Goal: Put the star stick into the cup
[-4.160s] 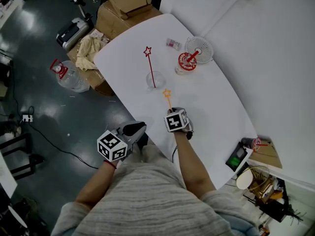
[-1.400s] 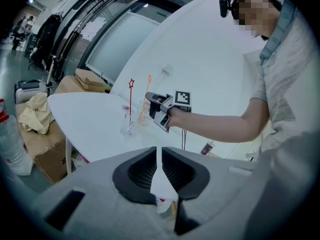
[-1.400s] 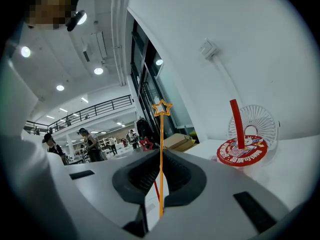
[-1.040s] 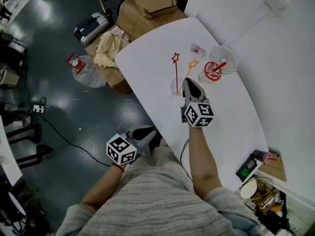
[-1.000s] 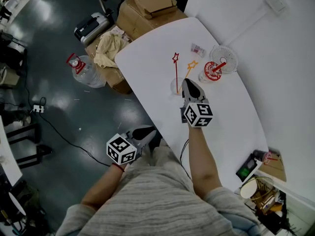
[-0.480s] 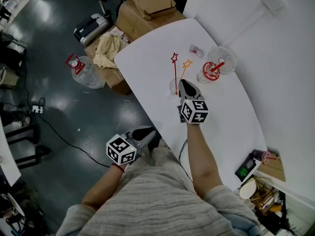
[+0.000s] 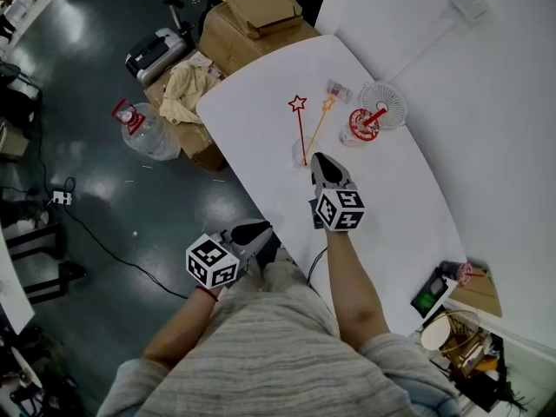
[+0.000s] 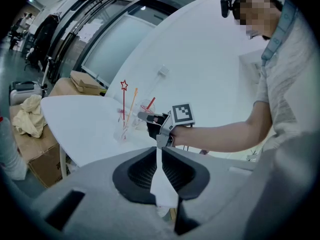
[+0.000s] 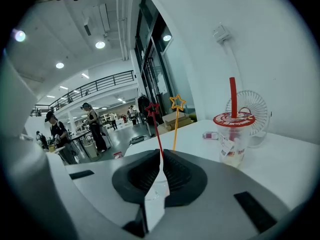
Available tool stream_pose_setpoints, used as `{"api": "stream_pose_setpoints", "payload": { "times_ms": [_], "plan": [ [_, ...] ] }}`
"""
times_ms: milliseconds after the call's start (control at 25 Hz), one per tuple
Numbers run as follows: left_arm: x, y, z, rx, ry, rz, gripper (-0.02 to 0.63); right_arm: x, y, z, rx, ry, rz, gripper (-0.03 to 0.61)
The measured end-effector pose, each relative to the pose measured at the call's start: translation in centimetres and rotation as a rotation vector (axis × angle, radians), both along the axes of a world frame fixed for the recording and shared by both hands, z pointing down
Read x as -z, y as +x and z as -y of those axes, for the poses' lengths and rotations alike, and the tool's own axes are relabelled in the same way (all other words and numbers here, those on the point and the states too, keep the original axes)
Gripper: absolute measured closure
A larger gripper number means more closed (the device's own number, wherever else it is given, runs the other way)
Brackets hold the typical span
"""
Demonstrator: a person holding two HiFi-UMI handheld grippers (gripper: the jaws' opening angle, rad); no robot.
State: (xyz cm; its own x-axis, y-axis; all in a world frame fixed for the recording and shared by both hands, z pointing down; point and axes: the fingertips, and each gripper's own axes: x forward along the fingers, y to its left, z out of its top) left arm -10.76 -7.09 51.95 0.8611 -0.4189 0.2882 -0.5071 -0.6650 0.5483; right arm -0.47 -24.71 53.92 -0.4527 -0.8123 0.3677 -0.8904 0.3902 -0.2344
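A clear cup (image 7: 301, 151) stands on the white table (image 7: 382, 198). Two sticks lean in it: a red star stick (image 7: 301, 133) and an orange star stick (image 7: 318, 130). My right gripper (image 7: 316, 157) is on the near side of the cup with its jaws shut and nothing between them. In the right gripper view the red star stick (image 9: 156, 129) and the orange star stick (image 9: 175, 126) rise just beyond the right gripper (image 9: 161, 158). The left gripper view shows a small gap between the right gripper (image 8: 141, 116) and the orange star stick (image 8: 131, 109). My left gripper (image 7: 263, 227) hangs shut off the table's near edge.
A drink cup with a red lid and straw (image 7: 359, 124) and a small white fan (image 7: 382, 104) stand right of the clear cup. A small packet (image 7: 337, 89) lies behind it. Cardboard boxes (image 7: 252, 11) and a water jug (image 7: 139, 129) are on the floor past the table's left edge.
My right gripper carried the orange star stick from the near table to the cup. In the last half second it drew back slightly and more of the stick shows. The left gripper stayed put.
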Motion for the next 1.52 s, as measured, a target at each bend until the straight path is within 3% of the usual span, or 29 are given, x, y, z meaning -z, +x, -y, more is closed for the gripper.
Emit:
{"api": "stream_pose_setpoints", "payload": {
  "times_ms": [360,760,1000,1520],
  "plan": [
    [1.2,1.3,-0.1,-0.03,0.03,-0.01,0.588,2.5,1.0,-3.7,0.009,0.01,0.033,0.56],
    [3.8,2.7,1.2,-0.011,0.11,-0.035,0.588,6.4,0.9,-10.0,0.101,0.022,0.096,0.56],
    [5.2,4.5,0.7,-0.046,0.134,-0.036,0.588,7.4,0.7,-13.7,0.152,-0.001,0.144,0.56],
    [5.5,5.6,-1.1,-0.035,0.113,-0.033,0.588,7.8,-0.6,-17.1,0.24,-0.031,0.23,0.569]
  ]
}}
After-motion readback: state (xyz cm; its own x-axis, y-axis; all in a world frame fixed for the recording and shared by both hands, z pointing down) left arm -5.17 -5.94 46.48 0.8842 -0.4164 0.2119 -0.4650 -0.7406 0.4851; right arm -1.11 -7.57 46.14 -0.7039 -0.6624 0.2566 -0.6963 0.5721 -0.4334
